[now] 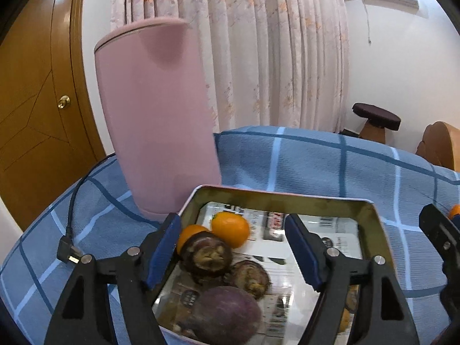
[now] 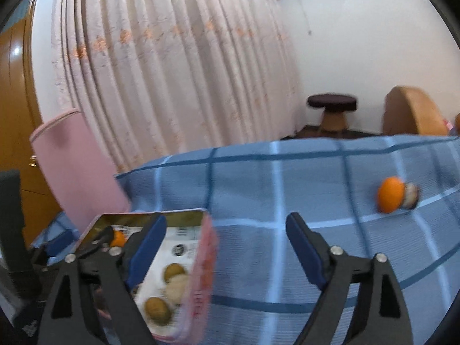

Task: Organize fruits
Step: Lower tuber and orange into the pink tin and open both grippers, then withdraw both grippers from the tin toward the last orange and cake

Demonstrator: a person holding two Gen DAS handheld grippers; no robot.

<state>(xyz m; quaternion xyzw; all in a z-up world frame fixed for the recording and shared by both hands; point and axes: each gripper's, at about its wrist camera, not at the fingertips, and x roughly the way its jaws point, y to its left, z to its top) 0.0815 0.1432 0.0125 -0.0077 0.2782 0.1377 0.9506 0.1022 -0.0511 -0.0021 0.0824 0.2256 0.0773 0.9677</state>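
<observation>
Both hand-held grippers gape empty: left (image 1: pixel 233 247) over the tin's (image 1: pixel 371 218) fruit, right (image 2: pixel 227 247) well short of an orange (image 2: pixel 390 194)

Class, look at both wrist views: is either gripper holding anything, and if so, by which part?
Nothing is held. The left gripper is open above the fruit in the tin; the right gripper is open over the blanket, away from the orange.
</observation>
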